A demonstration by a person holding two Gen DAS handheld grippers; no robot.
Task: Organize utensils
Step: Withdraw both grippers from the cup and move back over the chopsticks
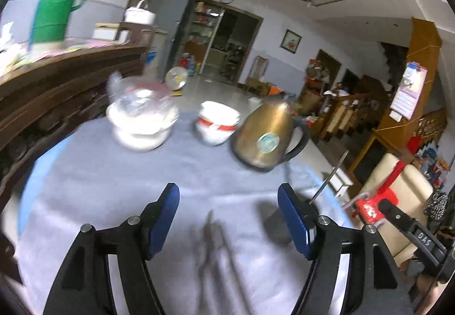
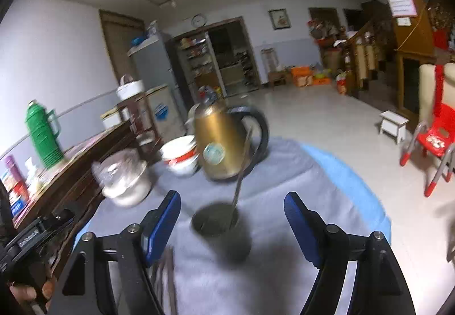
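Observation:
Several blurred metal utensils [image 1: 210, 244] lie on the grey tablecloth [image 1: 113, 178] between and just below the fingers of my left gripper [image 1: 229, 201], which is open and holds nothing. A dark cup [image 2: 216, 222] stands on the cloth just ahead of my right gripper [image 2: 231, 201], a little left of centre. A long-handled utensil [image 2: 241, 172] leans upright in it. The right gripper is open and empty. More blurred utensils [image 2: 165, 266] lie by its left finger [image 2: 165, 218]. In the left wrist view the handle [image 1: 330, 178] rises behind the right finger [image 1: 293, 221].
A gold kettle [image 1: 264, 138] [image 2: 219, 144], stacked white-and-red bowls [image 1: 216, 124] [image 2: 180, 157] and a plastic-covered bowl [image 1: 142, 118] [image 2: 125, 181] stand at the table's far side. A wooden sideboard with a green thermos [image 2: 42, 136] runs along the left. A red chair [image 2: 435, 141] stands on the floor at right.

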